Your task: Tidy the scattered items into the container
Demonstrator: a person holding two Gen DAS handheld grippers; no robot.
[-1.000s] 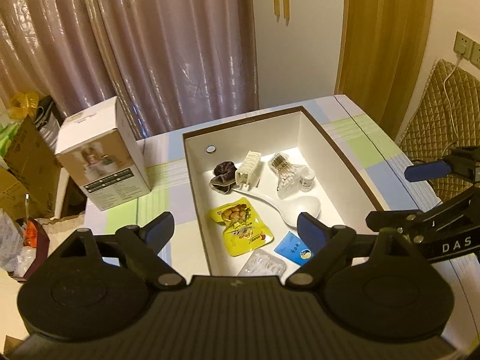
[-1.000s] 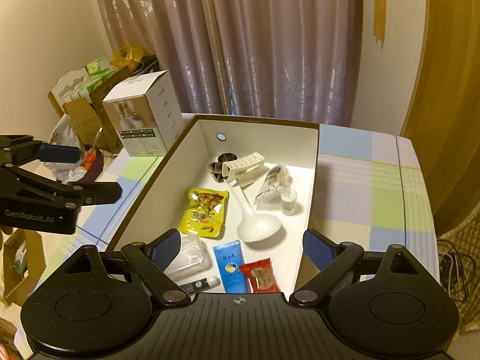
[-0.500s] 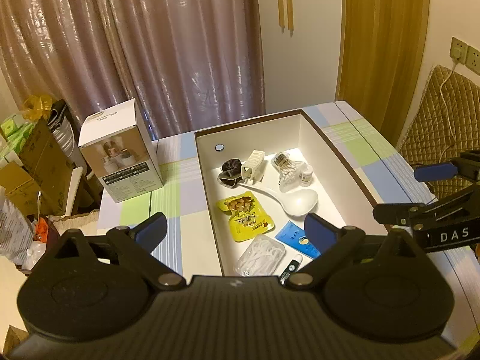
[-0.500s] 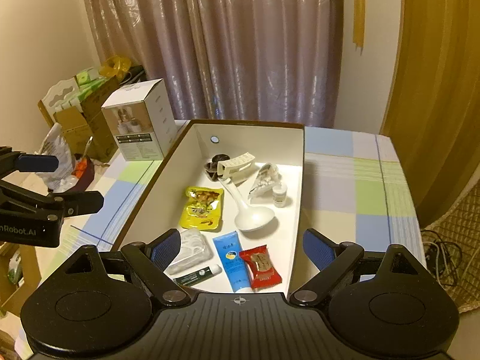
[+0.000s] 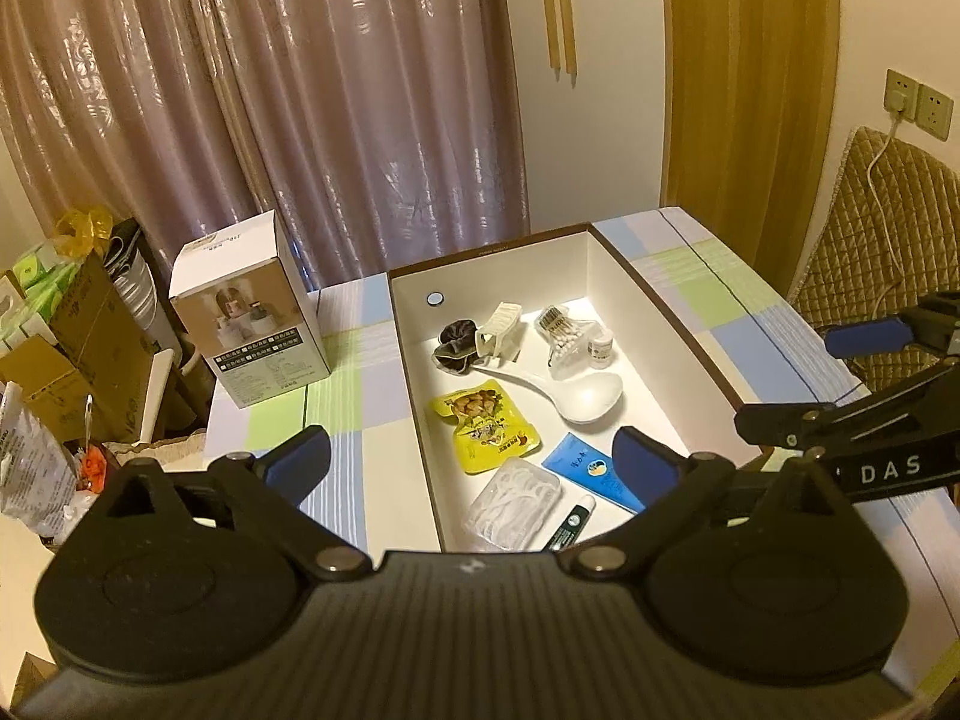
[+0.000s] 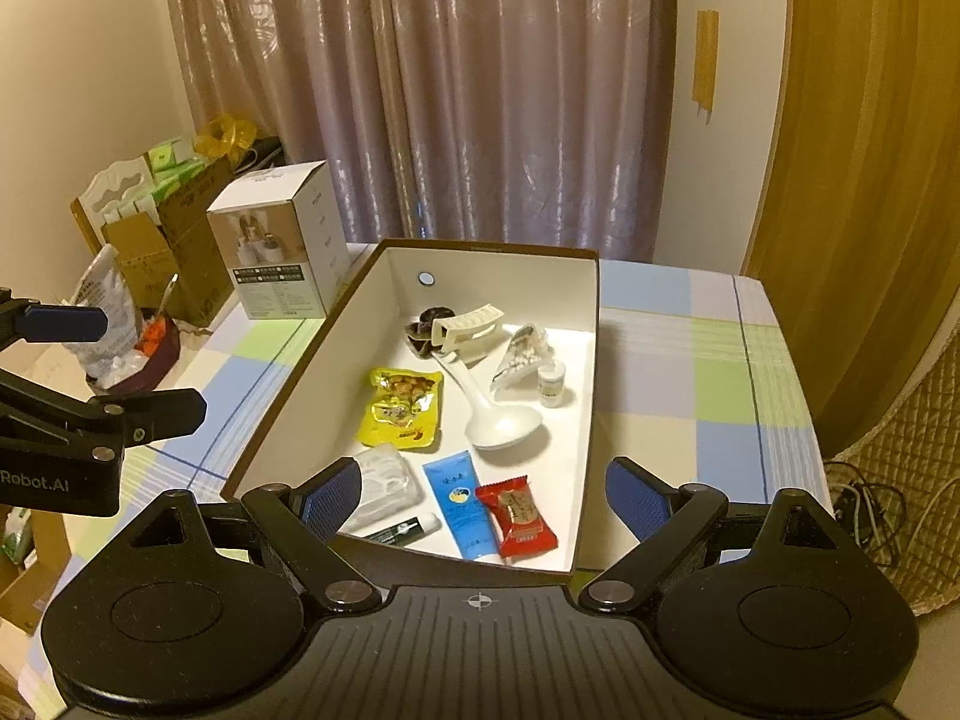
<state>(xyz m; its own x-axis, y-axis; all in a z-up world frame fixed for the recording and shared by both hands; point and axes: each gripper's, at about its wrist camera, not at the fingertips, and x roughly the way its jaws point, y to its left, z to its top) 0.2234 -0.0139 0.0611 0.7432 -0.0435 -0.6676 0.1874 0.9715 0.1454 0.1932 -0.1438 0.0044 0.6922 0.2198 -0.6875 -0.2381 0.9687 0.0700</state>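
Note:
A brown-rimmed white box (image 5: 414, 354) (image 6: 591, 360) lies on the checked table. Inside it are a yellow snack pouch (image 5: 489, 432) (image 6: 401, 407), a white ladle (image 5: 585, 393) (image 6: 501, 426), a blue tube (image 5: 594, 471) (image 6: 461, 501), a red sachet (image 6: 519, 516), a clear floss pack (image 5: 519, 501), a dark lip-balm stick (image 5: 570, 519), a hair claw (image 5: 501, 330), a dark scrunchie (image 5: 455, 343), cotton swabs (image 5: 564, 339) and a small bottle (image 5: 600, 349). My left gripper (image 5: 474, 465) is open and empty above the box's near end. My right gripper (image 6: 483, 489) is open and empty there too.
A white product carton (image 5: 249, 312) (image 6: 282, 255) stands on the table left of the box. Cardboard boxes and bags (image 5: 54, 324) crowd the floor at the left. Curtains hang behind. A quilted chair (image 5: 876, 252) stands at the right.
Both grippers have pulled up and back from the box, so more of the table and room shows. Both stay open and empty. The items in the box have not moved.

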